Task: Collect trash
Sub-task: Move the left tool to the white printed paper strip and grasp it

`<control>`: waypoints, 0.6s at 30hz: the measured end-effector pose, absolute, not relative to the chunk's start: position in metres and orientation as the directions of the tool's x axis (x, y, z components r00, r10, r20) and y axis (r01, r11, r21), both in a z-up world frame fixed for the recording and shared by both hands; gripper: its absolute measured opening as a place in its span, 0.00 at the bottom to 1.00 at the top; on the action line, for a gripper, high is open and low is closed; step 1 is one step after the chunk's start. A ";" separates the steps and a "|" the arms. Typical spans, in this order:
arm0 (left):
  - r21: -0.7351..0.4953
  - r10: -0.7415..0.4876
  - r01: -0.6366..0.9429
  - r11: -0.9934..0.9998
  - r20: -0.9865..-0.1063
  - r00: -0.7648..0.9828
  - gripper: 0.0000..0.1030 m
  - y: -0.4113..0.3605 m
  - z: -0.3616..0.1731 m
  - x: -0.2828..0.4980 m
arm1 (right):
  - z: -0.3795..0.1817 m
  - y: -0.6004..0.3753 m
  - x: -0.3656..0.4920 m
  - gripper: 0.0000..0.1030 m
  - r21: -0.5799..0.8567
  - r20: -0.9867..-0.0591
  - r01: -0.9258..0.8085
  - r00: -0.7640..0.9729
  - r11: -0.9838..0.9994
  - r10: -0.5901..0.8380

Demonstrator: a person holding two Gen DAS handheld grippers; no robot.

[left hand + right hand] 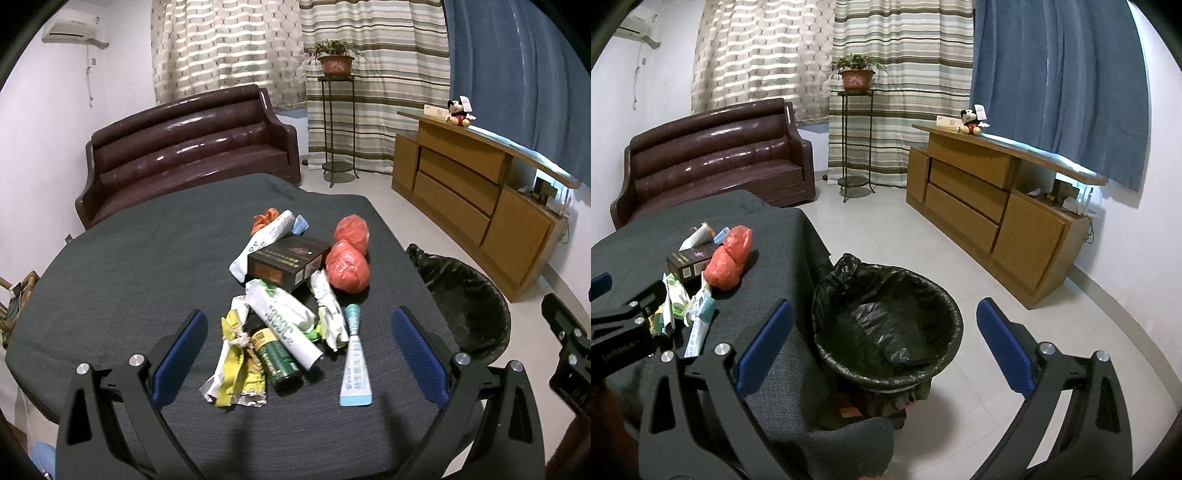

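Observation:
A heap of trash lies on the dark grey table (110,280): a dark box (288,264), two red bag balls (347,267), white wrappers (284,321), a green can (277,360), a yellow wrapper (236,365) and a blue tube (355,358). My left gripper (299,332) is open and empty, hovering just before the heap. My right gripper (882,325) is open and empty above the black-lined bin (886,325) that stands beside the table's right edge. The heap also shows at the left of the right wrist view (701,280).
A brown sofa (188,147) stands behind the table. A plant stand (338,122) and a wooden cabinet (476,199) line the far wall. The bin (465,299) sits low, right of the table. Tiled floor (923,251) lies beyond.

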State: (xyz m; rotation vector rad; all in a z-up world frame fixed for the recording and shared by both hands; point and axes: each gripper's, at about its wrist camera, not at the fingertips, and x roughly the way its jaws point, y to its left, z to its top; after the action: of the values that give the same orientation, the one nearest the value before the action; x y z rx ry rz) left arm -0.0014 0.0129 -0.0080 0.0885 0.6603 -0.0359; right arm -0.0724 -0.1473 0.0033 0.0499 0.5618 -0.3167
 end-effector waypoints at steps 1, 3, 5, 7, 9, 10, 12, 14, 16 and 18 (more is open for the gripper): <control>0.071 -0.005 0.062 0.996 -0.618 0.786 0.94 0.015 -0.007 -0.001 | 0.003 -0.144 -0.071 0.88 -0.042 -0.534 0.304 0.798 0.952 -0.279; 0.071 -0.006 0.065 0.995 -0.624 0.782 0.94 0.020 -0.009 -0.003 | 0.005 -0.148 -0.070 0.87 -0.044 -0.537 0.299 0.797 0.953 -0.275; 0.076 -0.003 0.065 0.995 -0.624 0.781 0.94 0.024 -0.008 -0.004 | 0.006 -0.145 -0.067 0.87 -0.046 -0.539 0.292 0.798 0.955 -0.270; 0.080 0.005 0.057 0.995 -0.622 0.783 0.94 0.034 -0.007 -0.006 | 0.006 -0.141 -0.065 0.87 -0.050 -0.540 0.280 0.800 0.959 -0.262; 0.081 0.016 0.044 0.996 -0.623 0.782 0.94 0.043 -0.008 -0.007 | 0.006 -0.137 -0.063 0.87 -0.053 -0.539 0.269 0.803 0.962 -0.254; 0.080 0.023 0.035 0.996 -0.626 0.779 0.94 0.049 -0.009 -0.008 | 0.005 -0.134 -0.062 0.87 -0.052 -0.539 0.264 0.804 0.963 -0.249; 0.081 0.034 0.023 0.996 -0.635 0.772 0.94 0.059 -0.010 -0.008 | 0.004 -0.129 -0.060 0.86 -0.050 -0.542 0.249 0.807 0.967 -0.236; 0.087 0.050 0.008 0.996 -0.642 0.765 0.94 0.069 -0.013 -0.009 | 0.004 -0.122 -0.057 0.85 -0.055 -0.544 0.234 0.808 0.971 -0.226; 0.087 0.058 -0.002 0.996 -0.649 0.758 0.94 0.077 -0.015 -0.010 | 0.002 -0.115 -0.053 0.84 -0.060 -0.549 0.220 0.807 0.974 -0.216; 0.086 0.061 -0.006 0.996 -0.659 0.749 0.94 0.082 -0.016 -0.011 | 0.000 -0.109 -0.049 0.83 -0.063 -0.556 0.205 0.805 0.977 -0.205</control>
State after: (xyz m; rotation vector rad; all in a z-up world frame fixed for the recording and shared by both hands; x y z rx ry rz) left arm -0.0110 0.0821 -0.0164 0.0806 0.7230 0.0368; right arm -0.0490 -0.1089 0.0002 -0.0002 0.5951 -0.2195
